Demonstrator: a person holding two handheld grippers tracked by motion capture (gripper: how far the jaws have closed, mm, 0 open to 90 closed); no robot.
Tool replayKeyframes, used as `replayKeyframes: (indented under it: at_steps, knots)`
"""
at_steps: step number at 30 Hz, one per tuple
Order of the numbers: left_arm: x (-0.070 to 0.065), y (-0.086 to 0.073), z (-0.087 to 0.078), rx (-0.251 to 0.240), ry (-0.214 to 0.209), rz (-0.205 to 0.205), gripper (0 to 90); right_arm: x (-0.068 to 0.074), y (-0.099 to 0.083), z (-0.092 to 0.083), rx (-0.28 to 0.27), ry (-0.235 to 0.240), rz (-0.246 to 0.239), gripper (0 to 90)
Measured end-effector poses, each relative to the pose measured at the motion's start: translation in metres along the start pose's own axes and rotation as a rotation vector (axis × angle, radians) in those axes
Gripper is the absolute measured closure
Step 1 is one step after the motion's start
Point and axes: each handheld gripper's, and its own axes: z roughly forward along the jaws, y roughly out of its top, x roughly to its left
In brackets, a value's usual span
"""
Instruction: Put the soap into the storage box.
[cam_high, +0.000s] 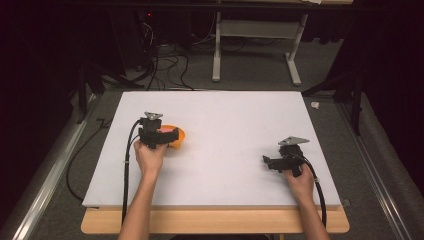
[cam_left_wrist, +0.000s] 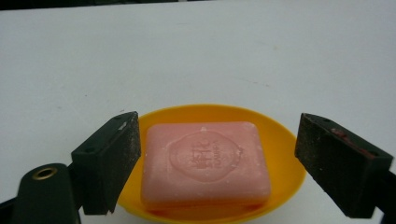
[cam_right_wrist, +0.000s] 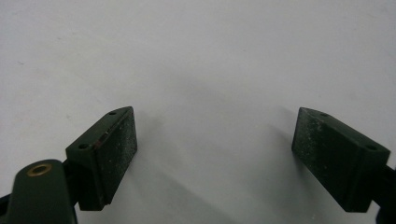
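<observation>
Our left tool (cam_left_wrist: 212, 163), jaws wide, straddles the pink rectangular soap bar (cam_left_wrist: 205, 161) in its shallow orange plastic dish (cam_left_wrist: 280, 140); closing off-centre, we judge, could skid both. Right tool (cam_right_wrist: 215, 158) is wide, empty.

Left gripper (cam_high: 170, 136) over orange dish (cam_high: 178, 138), right gripper (cam_high: 268, 162) well apart.

pink soap bar (cam_left_wrist: 205, 163) lying in an orange dish (cam_left_wrist: 280, 140) between the left gripper's (cam_left_wrist: 217, 158) spread jaws, round embossed seal on its top face, raised characters there too blurred and worn to read
</observation>
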Motion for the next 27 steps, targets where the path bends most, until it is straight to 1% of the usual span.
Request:
replayKeyframes:
  at_steps: [1, 4, 7, 8, 10, 11, 13, 18, 19, 21, 27]
  knots:
    - [-0.001, 0.000, -0.003, -0.008, -0.008, 0.004, 15.4, 0.000, 0.000, 0.000, 0.000, 0.000, -0.002, 14.7]
    - [-0.001, 0.000, -0.006, -0.012, -0.012, 0.012, 15.5, 0.000, 0.000, 0.000, 0.000, 0.000, -0.002, 14.7]
    - [-0.003, 0.000, -0.010, -0.015, -0.016, 0.037, 15.7, 0.000, 0.000, 0.000, 0.000, 0.000, -0.002, 14.7]
    - [-0.003, 0.000, -0.010, -0.015, -0.016, 0.037, 15.8, 0.000, 0.000, 0.000, 0.000, 0.000, -0.002, 14.7]
    - [-0.005, -0.001, -0.013, -0.011, -0.011, 0.051, 15.9, 0.000, 0.000, 0.000, -0.001, -0.001, -0.002, 14.8]
    - [-0.006, -0.001, -0.014, -0.007, -0.003, 0.067, 16.4, 0.000, 0.000, 0.000, -0.001, 0.000, -0.002, 14.7]
    - [-0.008, -0.002, -0.018, -0.007, -0.015, 0.080, 16.4, 0.000, 0.000, 0.000, -0.001, 0.000, -0.002, 14.8]
    - [-0.009, -0.002, -0.023, -0.016, -0.026, 0.082, 16.3, 0.000, 0.000, 0.000, 0.000, -0.001, -0.002, 14.8]
    - [-0.009, -0.002, -0.025, -0.016, -0.036, 0.085, 16.2, 0.000, 0.000, 0.000, -0.001, -0.001, -0.002, 14.8]
    - [-0.010, -0.002, -0.027, -0.017, -0.041, 0.087, 16.2, 0.000, 0.000, 0.000, -0.001, -0.001, -0.002, 14.7]
    - [-0.009, -0.004, -0.030, -0.017, -0.042, 0.094, 16.2, 0.000, 0.000, 0.000, 0.000, -0.001, -0.002, 14.8]
